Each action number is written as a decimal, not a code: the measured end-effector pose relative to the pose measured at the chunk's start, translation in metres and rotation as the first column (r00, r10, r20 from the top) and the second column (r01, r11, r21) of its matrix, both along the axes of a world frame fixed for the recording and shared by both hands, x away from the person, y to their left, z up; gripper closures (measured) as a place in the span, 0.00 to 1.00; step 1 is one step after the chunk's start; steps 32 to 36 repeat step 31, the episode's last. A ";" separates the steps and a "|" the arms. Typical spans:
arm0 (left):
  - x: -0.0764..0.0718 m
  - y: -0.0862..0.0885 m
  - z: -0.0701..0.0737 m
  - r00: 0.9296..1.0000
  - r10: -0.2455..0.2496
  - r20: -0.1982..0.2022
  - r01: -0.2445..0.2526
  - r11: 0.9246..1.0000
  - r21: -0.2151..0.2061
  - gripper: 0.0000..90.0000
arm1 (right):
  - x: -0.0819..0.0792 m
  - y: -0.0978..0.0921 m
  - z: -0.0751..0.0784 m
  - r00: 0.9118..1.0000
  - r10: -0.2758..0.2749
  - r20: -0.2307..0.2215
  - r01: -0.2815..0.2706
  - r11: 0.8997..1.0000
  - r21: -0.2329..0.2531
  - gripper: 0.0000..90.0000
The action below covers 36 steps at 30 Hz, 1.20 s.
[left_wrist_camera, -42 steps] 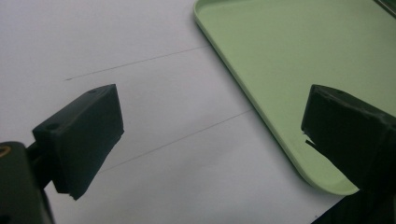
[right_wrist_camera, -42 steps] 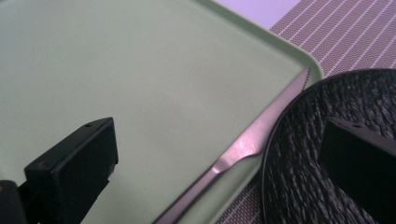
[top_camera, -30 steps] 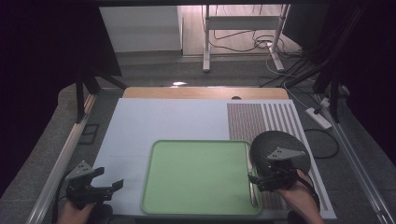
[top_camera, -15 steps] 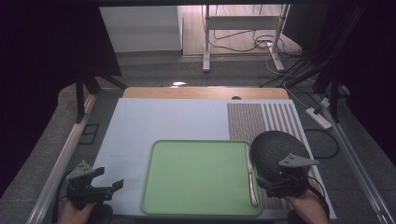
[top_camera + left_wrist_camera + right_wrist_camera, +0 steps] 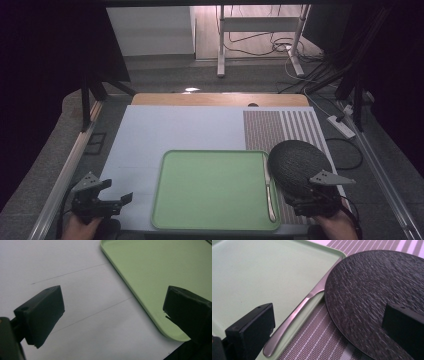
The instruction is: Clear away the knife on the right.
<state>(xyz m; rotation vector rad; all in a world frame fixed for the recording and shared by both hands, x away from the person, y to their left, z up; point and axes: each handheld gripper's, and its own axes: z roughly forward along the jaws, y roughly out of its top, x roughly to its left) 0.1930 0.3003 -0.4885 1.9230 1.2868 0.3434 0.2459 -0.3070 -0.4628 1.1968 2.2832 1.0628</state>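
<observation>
A light green tray lies at the near middle of the white table. A steel knife rests along the tray's right rim, handle toward me. A dark round textured plate sits on the striped placemat, its left edge reaching the tray's rim and the knife blade. My right gripper hovers open at the plate's near edge. In the right gripper view the knife and plate lie ahead of the open right gripper. My left gripper is open, left of the tray.
The white table top stretches bare to the left of and behind the tray. A wooden strip runs along its far edge. Metal rails flank the table, and cables and a power strip lie on the floor at the right.
My right gripper has drawn back toward the near edge, off the middle of the plate. The plate, knife and tray stay put. The left gripper has hardly moved.
</observation>
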 end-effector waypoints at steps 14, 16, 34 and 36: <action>0.000 -0.001 0.000 1.000 0.000 0.000 0.000 1.000 0.007 0.04 | -0.009 -0.015 0.003 0.999 -0.047 0.024 0.047 0.999 -0.002 0.00; 0.000 -0.001 0.000 1.000 0.001 0.000 -0.001 1.000 0.007 0.04 | -0.009 -0.016 0.002 0.998 -0.053 0.021 0.053 0.999 -0.004 0.00; 0.000 -0.001 0.000 1.000 0.006 0.000 -0.006 1.000 0.007 0.03 | -0.013 -0.019 0.002 0.998 -0.064 0.003 0.064 0.997 -0.041 0.00; 0.000 -0.001 0.000 1.000 0.006 0.000 -0.006 1.000 0.007 0.03 | -0.013 -0.019 0.002 0.998 -0.064 0.003 0.064 0.997 -0.041 0.00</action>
